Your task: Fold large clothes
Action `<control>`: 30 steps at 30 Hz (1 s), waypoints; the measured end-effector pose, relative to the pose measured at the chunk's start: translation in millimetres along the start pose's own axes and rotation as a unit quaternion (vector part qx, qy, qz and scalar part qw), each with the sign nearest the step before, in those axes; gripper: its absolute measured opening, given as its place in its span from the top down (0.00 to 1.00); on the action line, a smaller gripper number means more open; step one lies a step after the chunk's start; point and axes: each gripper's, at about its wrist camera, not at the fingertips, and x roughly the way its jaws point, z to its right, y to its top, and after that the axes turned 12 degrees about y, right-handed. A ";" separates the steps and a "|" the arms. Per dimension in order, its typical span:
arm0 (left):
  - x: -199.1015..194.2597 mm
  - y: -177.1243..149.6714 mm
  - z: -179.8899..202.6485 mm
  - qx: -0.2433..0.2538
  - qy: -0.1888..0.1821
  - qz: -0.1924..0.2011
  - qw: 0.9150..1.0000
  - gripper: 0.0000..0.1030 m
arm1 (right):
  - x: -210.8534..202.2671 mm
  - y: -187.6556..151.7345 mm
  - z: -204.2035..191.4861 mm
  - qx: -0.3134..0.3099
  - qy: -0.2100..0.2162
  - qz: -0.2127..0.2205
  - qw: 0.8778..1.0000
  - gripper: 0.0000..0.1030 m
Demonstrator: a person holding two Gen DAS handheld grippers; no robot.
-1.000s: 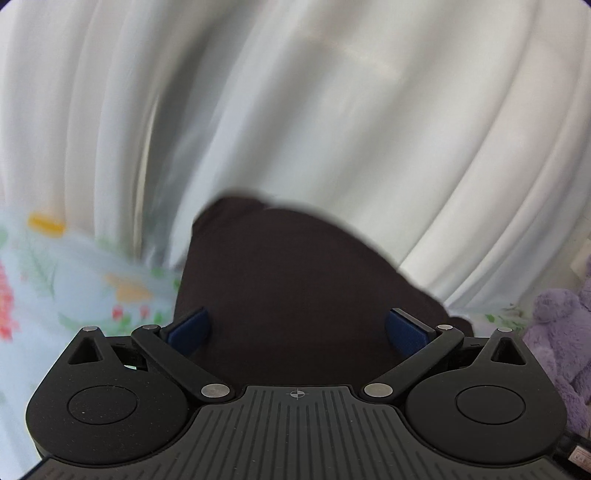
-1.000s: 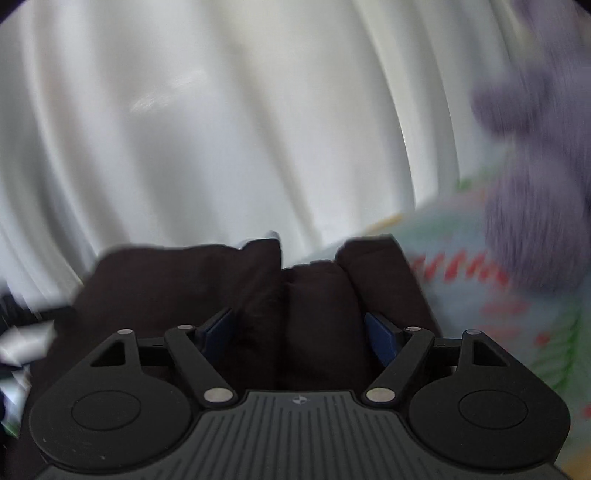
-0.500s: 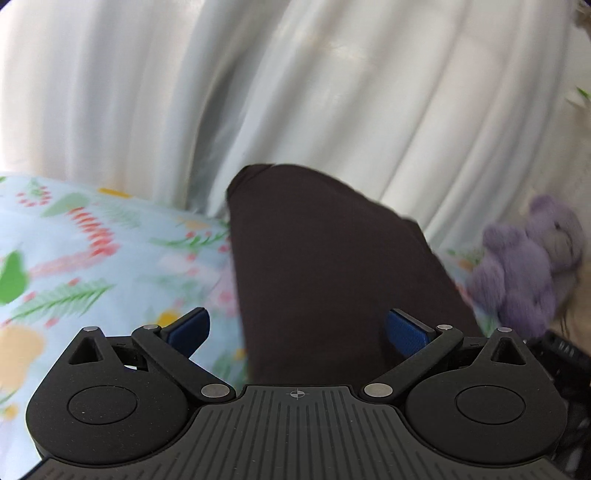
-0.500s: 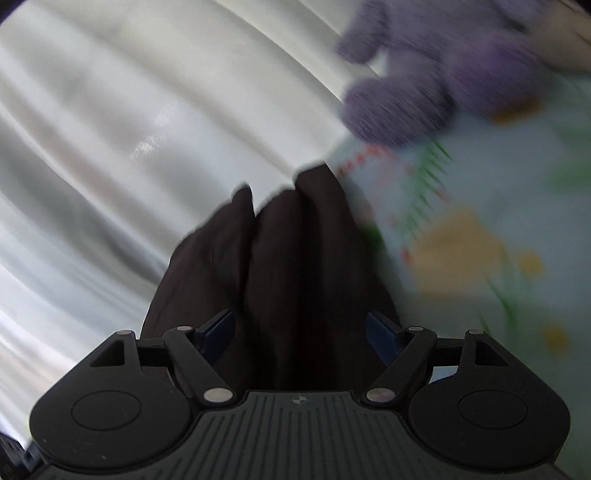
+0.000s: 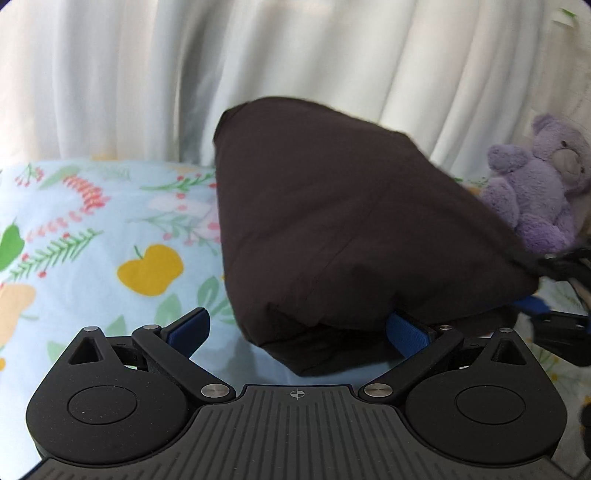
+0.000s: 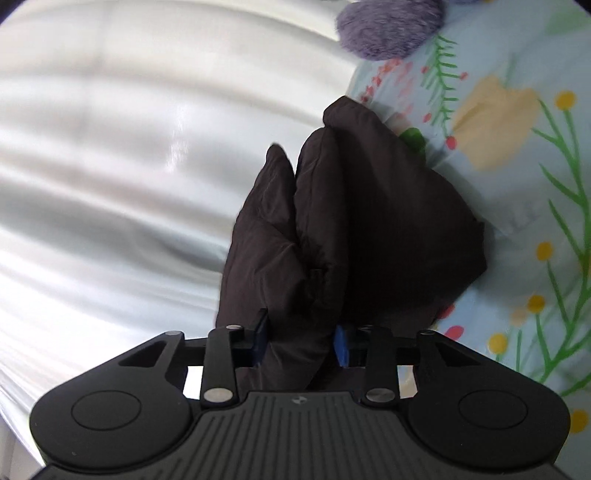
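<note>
A dark brown garment (image 5: 343, 229) is lifted above the floral bedsheet (image 5: 92, 251). In the left wrist view my left gripper (image 5: 295, 328) is open, its blue pads wide apart, with the garment's lower edge hanging between them and over the right pad (image 5: 406, 332). In the right wrist view my right gripper (image 6: 300, 339) is shut on a bunched fold of the same garment (image 6: 332, 229), which stands up in puffy folds ahead of it. The right gripper also shows at the right edge of the left wrist view (image 5: 554, 325).
White curtains (image 5: 295, 66) hang behind the bed and fill the left of the right wrist view (image 6: 110, 166). A purple teddy bear (image 5: 535, 184) sits at the bed's far right, also at the top of the right wrist view (image 6: 388, 26).
My right gripper has closed on the garment's fold; it was open before. Both views have swung down from the curtain toward the bed, and the garment has shifted right in the left view.
</note>
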 end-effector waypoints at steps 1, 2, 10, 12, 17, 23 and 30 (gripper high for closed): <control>3.6 -0.9 -0.7 0.000 0.010 -0.009 1.000 0.00 | 1.1 -1.0 -4.6 -0.033 -0.028 -0.003 0.999 0.70; 6.7 -2.1 -1.6 0.002 0.026 -0.015 1.000 0.00 | 4.3 -3.2 -7.5 -0.058 -0.046 -0.013 0.997 0.70; 14.5 -6.8 -46.8 -0.087 -0.012 -0.068 0.994 0.01 | 14.3 -9.7 -20.3 -0.145 -0.099 -0.037 0.984 0.69; 9.7 -8.0 -52.5 -0.089 0.001 -0.066 0.994 0.02 | 13.7 -8.9 -20.8 -0.151 -0.103 -0.042 0.982 0.69; -8.5 -2.1 -79.6 -0.105 0.005 -0.069 0.992 0.05 | -1.0 -2.9 -34.7 -0.190 -0.120 -0.042 0.974 0.47; -33.0 24.7 -115.9 -0.150 0.016 -0.017 0.988 0.05 | -12.2 14.3 -63.0 -0.221 -0.106 -0.002 0.970 0.44; -1.0 62.7 -75.2 -0.128 -0.033 -0.013 0.991 0.05 | 68.4 40.9 -65.0 -0.223 -0.098 -0.081 0.967 0.44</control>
